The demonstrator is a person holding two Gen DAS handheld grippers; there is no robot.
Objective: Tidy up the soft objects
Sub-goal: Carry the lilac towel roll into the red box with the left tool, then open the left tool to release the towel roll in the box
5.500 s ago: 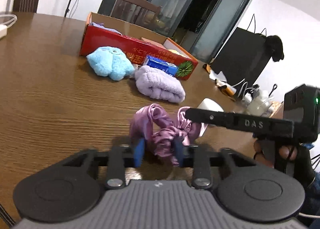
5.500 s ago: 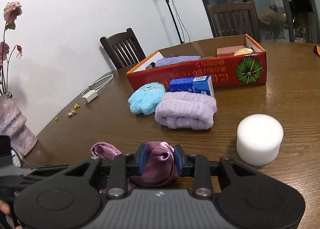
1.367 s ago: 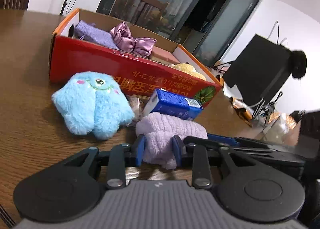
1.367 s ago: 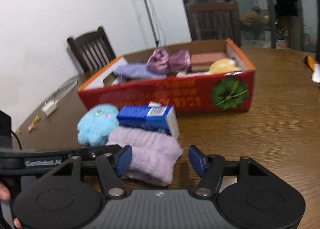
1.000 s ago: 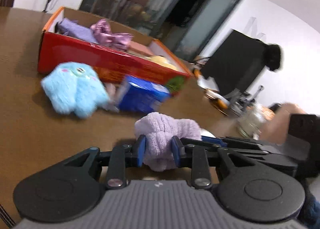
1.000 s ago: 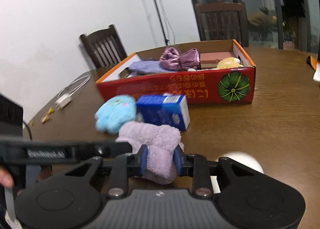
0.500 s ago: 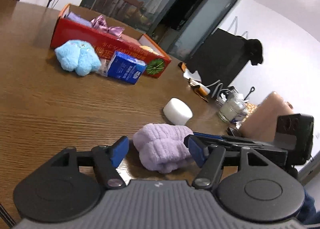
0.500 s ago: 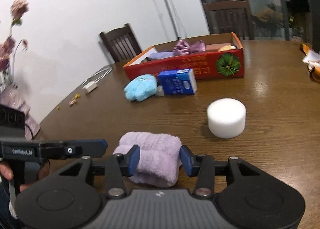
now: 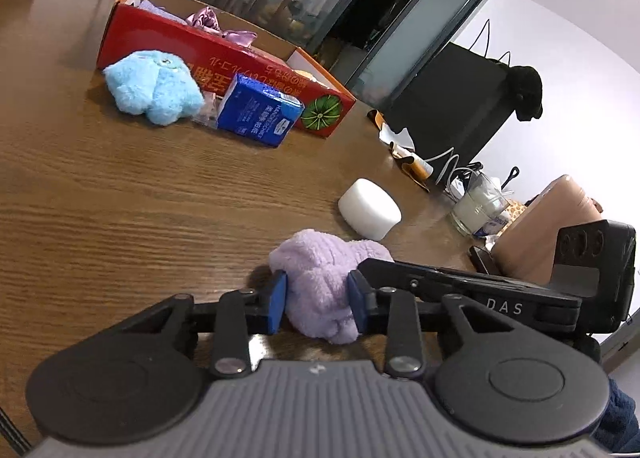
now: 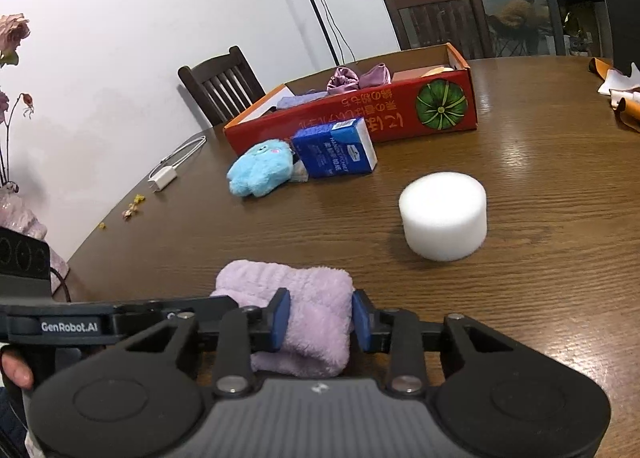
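Note:
A folded lilac towel (image 9: pixel 320 278) lies on the wooden table close to me. My left gripper (image 9: pixel 317 306) is shut on one end of it. My right gripper (image 10: pixel 319 320) is shut on the other end (image 10: pixel 304 298). A light blue plush toy (image 9: pixel 150 85) (image 10: pixel 260 167) and a white foam cylinder (image 9: pixel 369 207) (image 10: pixel 443 213) lie loose on the table. The red cardboard box (image 9: pixel 224 69) (image 10: pixel 360 117) at the back holds a purple satin scrunchie (image 9: pixel 216 23) (image 10: pixel 356 78) and a lilac cloth.
A blue tissue pack (image 9: pixel 258 110) (image 10: pixel 334 147) leans by the box. A glass jar (image 9: pixel 478 209), cables and a brown case sit at the right table edge. A white charger (image 10: pixel 162 177) and a vase stand at the left.
Both grippers have closed on the lilac towel; half a second ago the jaws stood wider around it. The towel was earlier carried from beside the box to the near table.

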